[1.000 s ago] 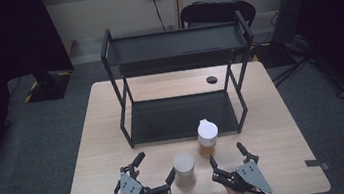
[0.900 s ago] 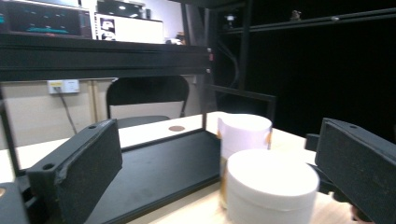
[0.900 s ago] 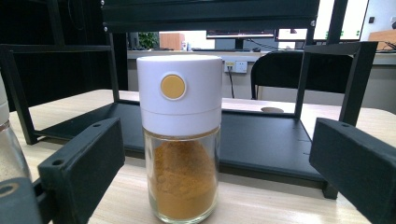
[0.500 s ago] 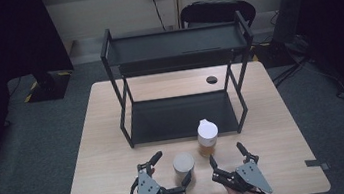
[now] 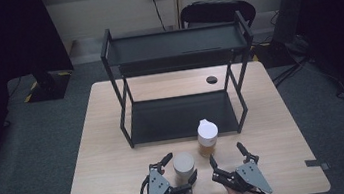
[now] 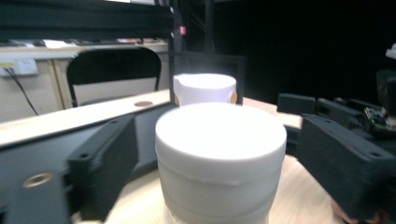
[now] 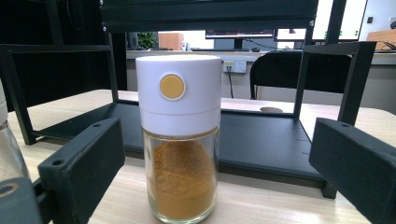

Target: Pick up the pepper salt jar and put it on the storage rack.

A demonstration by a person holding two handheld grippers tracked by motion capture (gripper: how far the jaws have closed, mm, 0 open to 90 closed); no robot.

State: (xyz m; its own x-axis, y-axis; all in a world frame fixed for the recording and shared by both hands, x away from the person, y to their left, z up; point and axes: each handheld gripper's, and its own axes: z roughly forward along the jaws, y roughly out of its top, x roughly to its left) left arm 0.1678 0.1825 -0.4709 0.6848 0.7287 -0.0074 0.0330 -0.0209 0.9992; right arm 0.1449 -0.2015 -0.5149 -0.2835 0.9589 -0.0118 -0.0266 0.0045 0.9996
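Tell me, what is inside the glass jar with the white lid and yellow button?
The glass jar holds orange-brown powder, filling most of the clear part. What is under its white lid stays hidden.

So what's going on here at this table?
A person is working with a gripper in each hand. The left gripper has its fingers around a white-capped jar near the table's front edge and has just been closing on it, though they don't look clamped yet. The right gripper waits open, aimed at a spice jar of orange powder in front of the black rack.
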